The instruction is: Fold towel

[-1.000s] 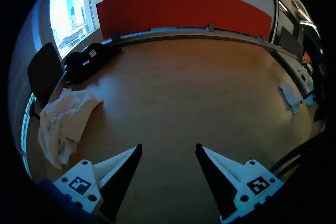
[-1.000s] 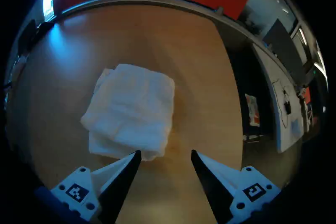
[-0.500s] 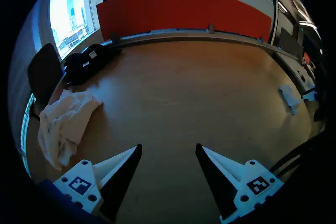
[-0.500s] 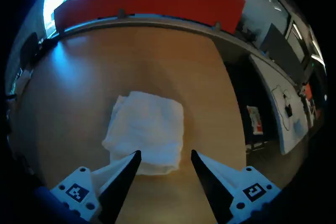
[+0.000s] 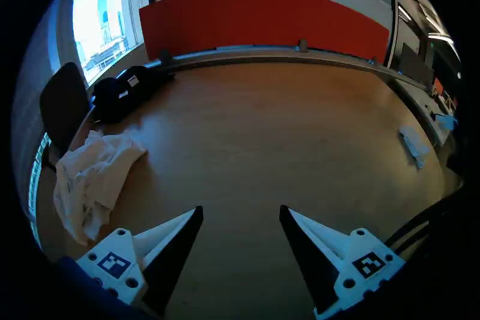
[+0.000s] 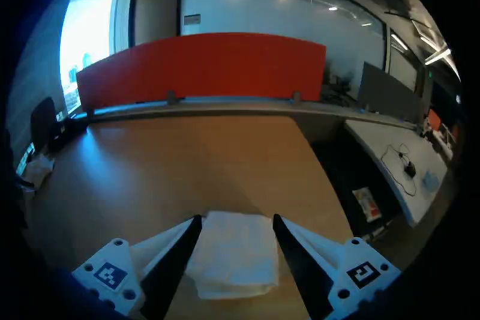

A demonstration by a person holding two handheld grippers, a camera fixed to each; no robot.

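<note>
On the broad wooden table (image 5: 270, 128), backed by a red screen (image 5: 264, 20), we judge the job about half done. A crumpled cloth (image 5: 90, 182) lies unfolded near the table's edge, not far from a black bag (image 5: 126, 86), and looks like the work that is left. The folded towel (image 6: 237, 254) rests as a neat square, framed by the spread fingers of our right tongs (image 6: 236, 217), which clasp nothing. Our left tongs (image 5: 240, 209) hang equally wide and empty over bare wood.

White towel (image 6: 234, 254) lies folded flat on the table (image 6: 180, 158).
</note>
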